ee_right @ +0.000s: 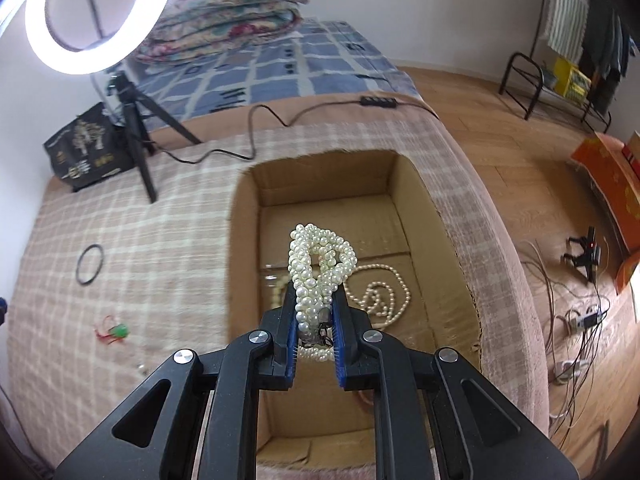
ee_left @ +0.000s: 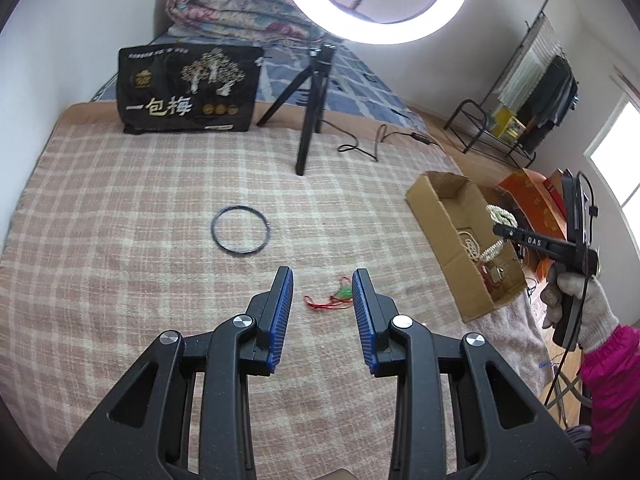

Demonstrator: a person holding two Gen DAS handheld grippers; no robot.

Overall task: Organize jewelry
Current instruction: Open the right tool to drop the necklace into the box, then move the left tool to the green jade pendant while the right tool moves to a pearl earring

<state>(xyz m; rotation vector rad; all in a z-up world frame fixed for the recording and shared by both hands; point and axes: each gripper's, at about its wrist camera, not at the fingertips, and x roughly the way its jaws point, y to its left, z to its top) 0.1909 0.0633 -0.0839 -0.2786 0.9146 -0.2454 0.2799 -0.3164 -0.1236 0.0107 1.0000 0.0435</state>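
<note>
On the plaid blanket [ee_left: 120, 208] that covers the bed, a black printed bag [ee_left: 188, 88] stands at the far left, with the dark legs of a tripod [ee_left: 308, 120] beside it under a glowing ring light [ee_left: 376, 0]. Nearer the middle lies a thin black bangle [ee_left: 241, 232], flat and alone on the cloth. Just ahead of the left gripper [ee_left: 323, 280] sits a small green charm on red cord [ee_left: 340, 296]; it lies beyond the gap between the blue pads, untouched, and the jaws stand apart with nothing in them. Further right, an open cardboard box [ee_right: 244, 240] rests near the blanket's edge, and a long pearl necklace [ee_right: 380, 292] lies coiled on its floor. Above the box hangs the right gripper [ee_right: 316, 292], its jaws clamped on a thick bundle of white pearl strands [ee_right: 320, 264] that loops up past the fingertips. In the left wrist view a gloved hand [ee_left: 576, 292] with a pink sleeve holds that gripper over the box. At the far right an orange box [ee_right: 612, 176] sits on the wooden floor among loose cables
</note>
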